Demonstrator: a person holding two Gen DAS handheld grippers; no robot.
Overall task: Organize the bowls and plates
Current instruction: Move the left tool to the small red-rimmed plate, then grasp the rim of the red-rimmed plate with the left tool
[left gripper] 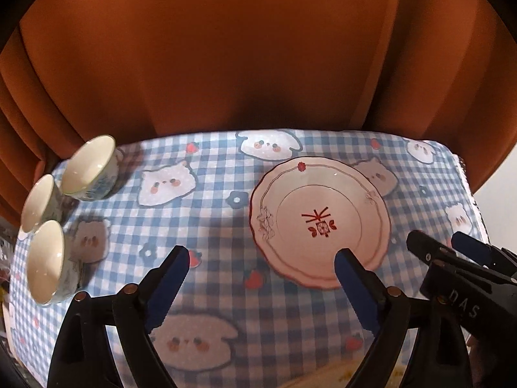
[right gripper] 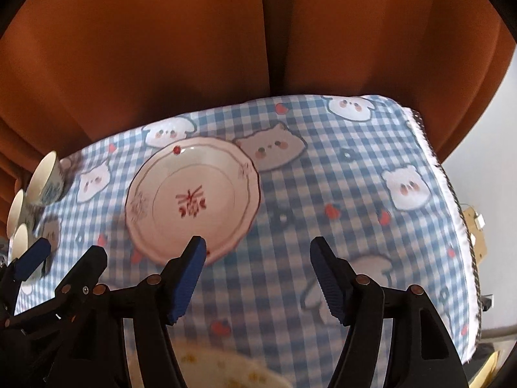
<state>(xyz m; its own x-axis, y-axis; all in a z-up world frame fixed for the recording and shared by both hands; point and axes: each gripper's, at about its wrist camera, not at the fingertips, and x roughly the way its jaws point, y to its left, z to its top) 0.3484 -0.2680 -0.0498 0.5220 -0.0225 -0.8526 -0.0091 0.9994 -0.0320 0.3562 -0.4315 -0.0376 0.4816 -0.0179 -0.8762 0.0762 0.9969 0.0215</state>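
A pink plate (left gripper: 320, 220) with a red pattern lies flat on the blue checked tablecloth (left gripper: 223, 226); it also shows in the right wrist view (right gripper: 194, 200). Three cream bowls (left gripper: 90, 171) with blue outsides stand at the table's left edge, also seen in the right wrist view (right gripper: 45, 174). My left gripper (left gripper: 261, 262) is open and empty, above the cloth, its right finger over the plate's near rim. My right gripper (right gripper: 258, 252) is open and empty, its left finger over the plate's near right rim. A pale yellow patterned dish (right gripper: 226, 368) shows blurred below the right gripper.
An orange curtain (left gripper: 226, 58) hangs behind the table. The cloth's right edge (right gripper: 452, 200) drops off to a pale wall with a cardboard item (right gripper: 475, 229). Clutter shows beyond the left edge (left gripper: 6, 258).
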